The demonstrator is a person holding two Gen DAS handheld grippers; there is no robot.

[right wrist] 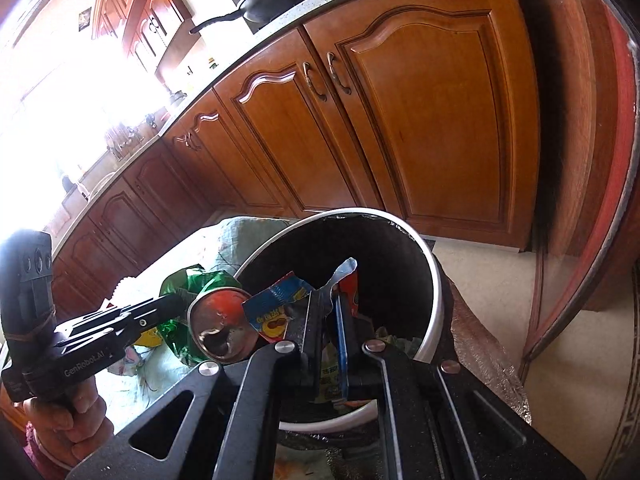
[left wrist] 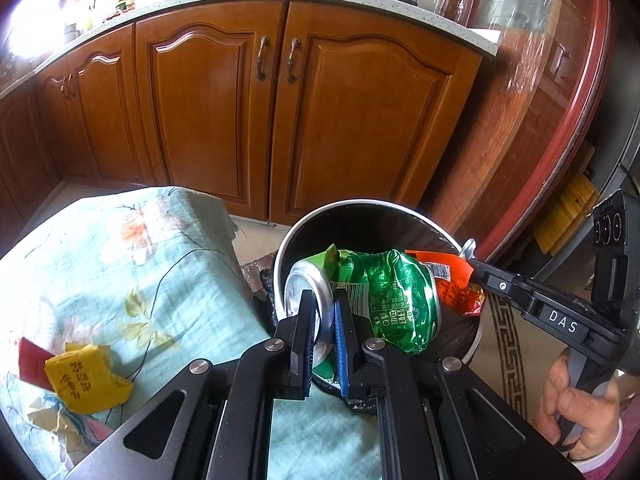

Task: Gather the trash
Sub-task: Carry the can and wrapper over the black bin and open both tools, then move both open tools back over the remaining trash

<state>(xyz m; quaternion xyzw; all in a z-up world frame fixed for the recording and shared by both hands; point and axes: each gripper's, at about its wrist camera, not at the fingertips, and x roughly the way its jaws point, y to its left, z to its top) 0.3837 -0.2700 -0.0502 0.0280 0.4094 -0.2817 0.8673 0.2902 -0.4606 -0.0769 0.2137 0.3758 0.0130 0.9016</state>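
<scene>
While both hang over the bin (left wrist: 404,205) rim, left gripper (left wrist: 325,334) clamps crushed green can (left wrist: 384,296); right gripper (right wrist: 329,320) clamps torn wrapper (right wrist: 280,304).

Beside you a surface draped in pale aqua floral cloth (left wrist: 120,264), a crumpled yellow wrapper (left wrist: 86,380) with red print lying on it, a red scrap (left wrist: 30,354) tucked under that wrapper, torn paper bits (left wrist: 48,420) near the cloth's lower edge
</scene>
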